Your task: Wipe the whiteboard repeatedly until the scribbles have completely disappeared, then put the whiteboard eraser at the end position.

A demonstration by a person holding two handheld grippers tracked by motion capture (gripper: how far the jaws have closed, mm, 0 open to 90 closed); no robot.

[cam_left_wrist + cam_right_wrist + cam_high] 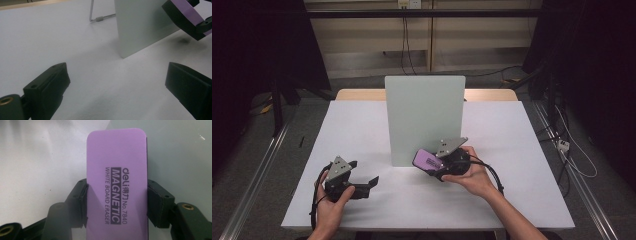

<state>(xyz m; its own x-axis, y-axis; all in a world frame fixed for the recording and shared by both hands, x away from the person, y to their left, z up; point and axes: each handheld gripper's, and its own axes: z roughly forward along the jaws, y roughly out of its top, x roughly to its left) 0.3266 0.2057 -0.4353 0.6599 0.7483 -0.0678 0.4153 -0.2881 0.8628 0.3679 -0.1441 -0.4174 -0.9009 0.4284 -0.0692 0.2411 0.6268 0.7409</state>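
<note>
The right gripper [117, 202] clamps a purple rectangular magnetic whiteboard eraser [116, 180] at frame centre. The left gripper [362, 186], lower left, stands apart above the white worktop [512, 150].

My left gripper [362, 186], at the lower left of the high view, is black, topped by a grey three-cornered plate dotted with small holes, and a black cable loops from its rear. My right gripper [434, 167], near centre, carries the same grey plate and a black cable. Close up, my jaws are matte black blocks with small screw holes and brass-coloured pivot bushings.
</note>
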